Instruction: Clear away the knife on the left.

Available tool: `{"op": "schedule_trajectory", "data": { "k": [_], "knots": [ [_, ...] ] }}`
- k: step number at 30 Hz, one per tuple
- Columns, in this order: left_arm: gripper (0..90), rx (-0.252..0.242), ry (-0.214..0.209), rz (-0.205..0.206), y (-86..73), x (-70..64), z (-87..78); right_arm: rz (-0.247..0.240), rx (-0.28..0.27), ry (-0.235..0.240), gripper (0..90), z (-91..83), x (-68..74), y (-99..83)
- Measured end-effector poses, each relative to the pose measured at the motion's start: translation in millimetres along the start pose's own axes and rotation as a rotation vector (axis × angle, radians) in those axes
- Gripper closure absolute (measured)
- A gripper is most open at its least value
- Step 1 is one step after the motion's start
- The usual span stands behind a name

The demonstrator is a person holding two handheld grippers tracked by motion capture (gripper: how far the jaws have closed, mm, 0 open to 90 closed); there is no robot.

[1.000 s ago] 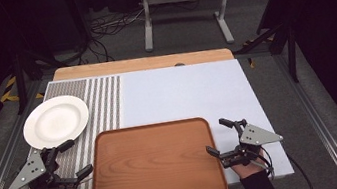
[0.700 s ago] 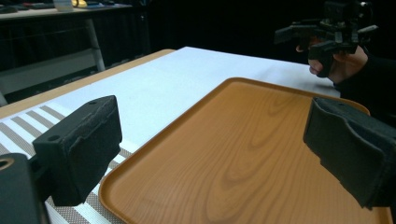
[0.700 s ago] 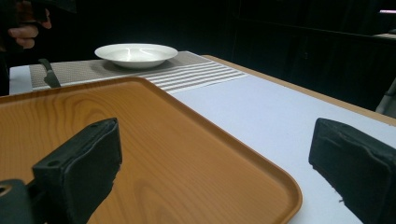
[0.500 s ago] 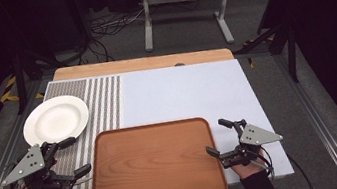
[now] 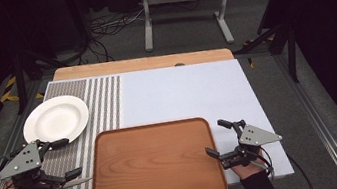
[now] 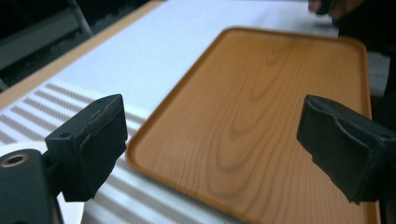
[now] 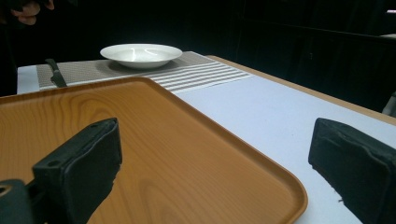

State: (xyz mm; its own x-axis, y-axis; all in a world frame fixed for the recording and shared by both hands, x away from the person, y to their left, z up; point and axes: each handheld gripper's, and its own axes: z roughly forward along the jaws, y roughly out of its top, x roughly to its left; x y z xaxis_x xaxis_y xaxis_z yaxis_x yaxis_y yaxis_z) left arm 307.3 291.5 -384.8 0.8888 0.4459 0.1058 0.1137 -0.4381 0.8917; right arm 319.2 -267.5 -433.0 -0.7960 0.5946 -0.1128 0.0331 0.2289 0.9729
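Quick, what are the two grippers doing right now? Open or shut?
Left gripper: open, holding nothing, beside the wooden tray near the white plate.
Right gripper: open, holding nothing, at the tray's right edge.

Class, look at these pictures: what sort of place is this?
Probably a studio or lab set up for recording, not a dining room: a table with tray and plate, dark curtains, loose cables on the floor.

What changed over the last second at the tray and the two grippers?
The left gripper swung away from the tray toward the table's left edge, and its far jaw now reaches up to the near rim of the white plate. It stayed open and took hold of nothing. The right gripper stayed open at the tray's right edge, barely shifting. Tray and plate did not move.
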Motion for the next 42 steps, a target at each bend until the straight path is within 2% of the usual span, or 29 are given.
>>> {"op": "schedule_trajectory", "data": {
  "k": [3,7,9,10,12,13,16,18,25,34,38,42],
  "knots": [
    [9.5,0.079,-0.001,0.020,0.3,4.0,-4.9,0.000,0.003,0.003,3.1,0.4,0.0,-0.1],
    [10.0,0.117,-0.010,0.018,0.0,5.3,-6.9,0.001,0.003,0.004,3.1,0.6,0.0,-0.2],
    [10.2,0.168,-0.016,0.031,-0.3,6.5,-8.2,0.002,0.004,0.005,3.1,0.8,0.0,-0.3],
    [10.3,0.168,-0.016,0.031,-0.3,6.5,-8.2,0.002,0.004,0.006,3.1,0.9,0.0,-0.4],
    [10.4,0.199,-0.019,0.042,-0.5,7.2,-9.1,0.002,0.004,0.006,3.1,1.0,0.0,-0.4],
    [11.1,0.233,-0.023,0.046,-0.6,8.5,-10.6,0.001,0.007,0.006,3.1,1.1,0.1,-0.4],
    [11.4,0.279,-0.022,0.052,-1.3,11.1,-13.1,0.001,0.007,0.007,3.1,1.4,0.0,-0.6],
    [12.0,0.288,-0.023,0.054,-1.7,11.7,-13.7,0.002,0.009,0.005,3.1,1.5,0.1,-0.7],
    [15.4,0.391,-0.045,0.091,-7.2,17.3,-15.8,0.003,0.010,0.010,3.1,2.3,0.4,-0.9],
    [18.6,0.521,-0.076,0.144,-11.3,20.0,-9.5,0.002,0.013,0.010,3.1,2.3,0.3,-0.9],
    [20.4,0.579,-0.094,0.142,-16.4,23.5,-6.5,-0.003,0.013,0.010,3.1,1.5,-0.5,-0.8],
    [22.9,0.615,-0.112,0.147,-20.0,24.9,-4.7,-0.006,0.014,0.013,3.1,1.3,-1.0,-0.8]
  ]
}}
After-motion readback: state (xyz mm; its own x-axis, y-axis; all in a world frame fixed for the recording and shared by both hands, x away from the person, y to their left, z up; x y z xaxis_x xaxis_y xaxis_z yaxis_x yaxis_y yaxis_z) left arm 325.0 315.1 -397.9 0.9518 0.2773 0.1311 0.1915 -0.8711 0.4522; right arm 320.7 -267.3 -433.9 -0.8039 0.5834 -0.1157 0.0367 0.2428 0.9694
